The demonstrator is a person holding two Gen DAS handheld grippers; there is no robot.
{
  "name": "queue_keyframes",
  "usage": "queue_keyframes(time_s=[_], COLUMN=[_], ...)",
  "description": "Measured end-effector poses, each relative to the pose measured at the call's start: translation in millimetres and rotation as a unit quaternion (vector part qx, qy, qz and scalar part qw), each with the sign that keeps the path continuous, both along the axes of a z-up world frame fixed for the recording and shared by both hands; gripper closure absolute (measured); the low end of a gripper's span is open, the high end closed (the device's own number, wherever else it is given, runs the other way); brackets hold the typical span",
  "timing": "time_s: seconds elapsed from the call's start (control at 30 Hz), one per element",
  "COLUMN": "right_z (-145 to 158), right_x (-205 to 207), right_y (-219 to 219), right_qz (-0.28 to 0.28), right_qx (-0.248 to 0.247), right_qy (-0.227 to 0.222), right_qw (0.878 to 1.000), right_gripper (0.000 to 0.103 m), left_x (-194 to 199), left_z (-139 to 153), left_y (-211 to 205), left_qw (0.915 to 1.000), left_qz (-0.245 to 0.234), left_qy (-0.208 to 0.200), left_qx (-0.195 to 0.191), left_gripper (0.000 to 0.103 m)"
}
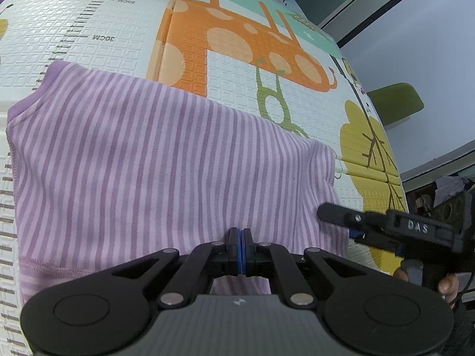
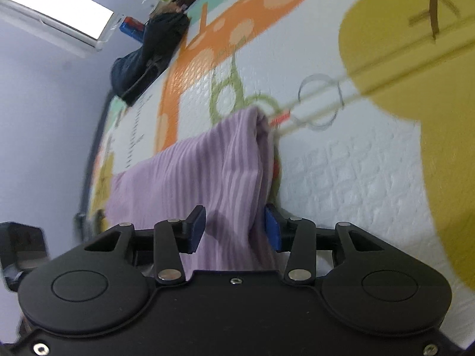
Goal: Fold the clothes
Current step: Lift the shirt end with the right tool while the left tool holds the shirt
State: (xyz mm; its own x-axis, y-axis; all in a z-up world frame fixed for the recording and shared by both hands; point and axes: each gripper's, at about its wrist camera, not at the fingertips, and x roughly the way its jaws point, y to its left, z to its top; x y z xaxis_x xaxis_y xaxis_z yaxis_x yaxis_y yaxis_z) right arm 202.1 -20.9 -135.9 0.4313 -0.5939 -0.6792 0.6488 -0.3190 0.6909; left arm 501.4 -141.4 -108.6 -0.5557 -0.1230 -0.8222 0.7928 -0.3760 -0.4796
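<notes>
Kids' play mat (image 1: 237, 95) covers the worktop, with an orange giraffe (image 1: 237, 44) and ruler marks (image 1: 89, 29). Dark clothes pile (image 2: 148, 56) at the far edge, green chair (image 1: 396, 103) off the side.

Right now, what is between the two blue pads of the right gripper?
A bunched fold of the purple striped cotton shirt sits between the right gripper's parted pads; the right wrist view shows it.
</notes>
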Motion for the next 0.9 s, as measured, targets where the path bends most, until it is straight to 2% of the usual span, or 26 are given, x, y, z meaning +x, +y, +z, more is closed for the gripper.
queue_keyframes(time_s=[0.27,0.43,0.63,0.73,0.9], right_z=[-22,-32,-35,-34,-25], right_x=[-3,-1,4,11,17], right_y=[24,30,15,8,14], right_qz=[0.002,-0.014,-0.025,-0.034,-0.057], right_qx=[-0.002,-0.006,-0.011,-0.010,-0.024], right_qy=[-0.098,-0.131,-0.131,-0.110,-0.102], right_qw=[0.995,0.991,0.991,0.993,0.993], right_gripper=[0.062,0.063,0.063,0.078,0.087], left_x=[0,-2,-3,-2,-1], left_z=[1,2,3,3,3], left_y=[0,0,1,1,1], left_qw=[1.0000,0.9999,0.9999,0.9999,0.9999], left_qz=[0.002,0.000,-0.001,0.000,0.006], left_qy=[-0.004,-0.009,-0.013,-0.013,-0.009], left_qx=[-0.002,-0.006,-0.006,-0.007,-0.004], left_gripper=[0.099,0.099,0.099,0.099,0.099])
